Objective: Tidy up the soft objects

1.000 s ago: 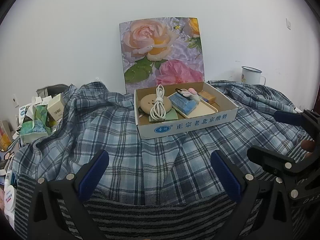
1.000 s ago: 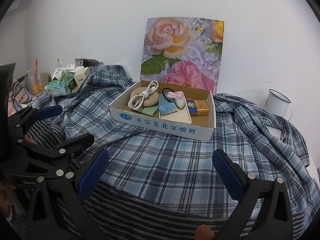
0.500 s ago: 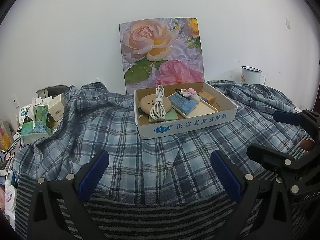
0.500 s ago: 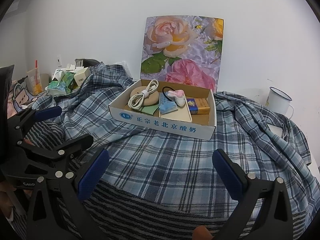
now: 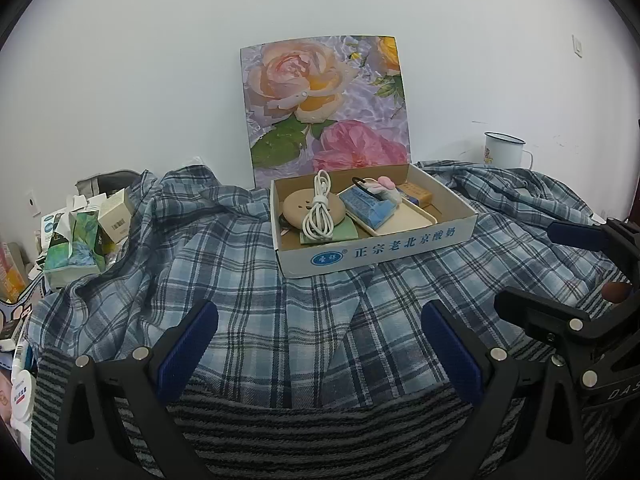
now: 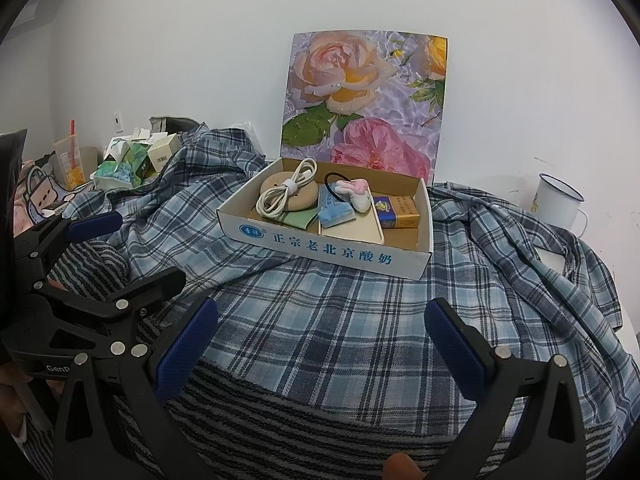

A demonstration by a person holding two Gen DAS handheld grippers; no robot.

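Both claws, left [image 5: 320, 348] and right [image 6: 322, 344], gape wide, empty, bases cropped; rumpled plaid shirt [image 6: 340, 320] hides the surface, box [image 6: 332, 246] at 12 o'clock.

The right gripper [image 6: 320, 344] hangs with jaws wide apart over a blue plaid shirt [image 6: 340, 320] that overlaps a grey striped cloth [image 6: 280, 432]. Farther off, a cardboard box [image 6: 328, 248] rests on the shirt, holding a coiled white cable [image 6: 284, 192]. The left gripper [image 6: 132, 248] is at near left, a white mug [image 6: 556, 204] at far right.
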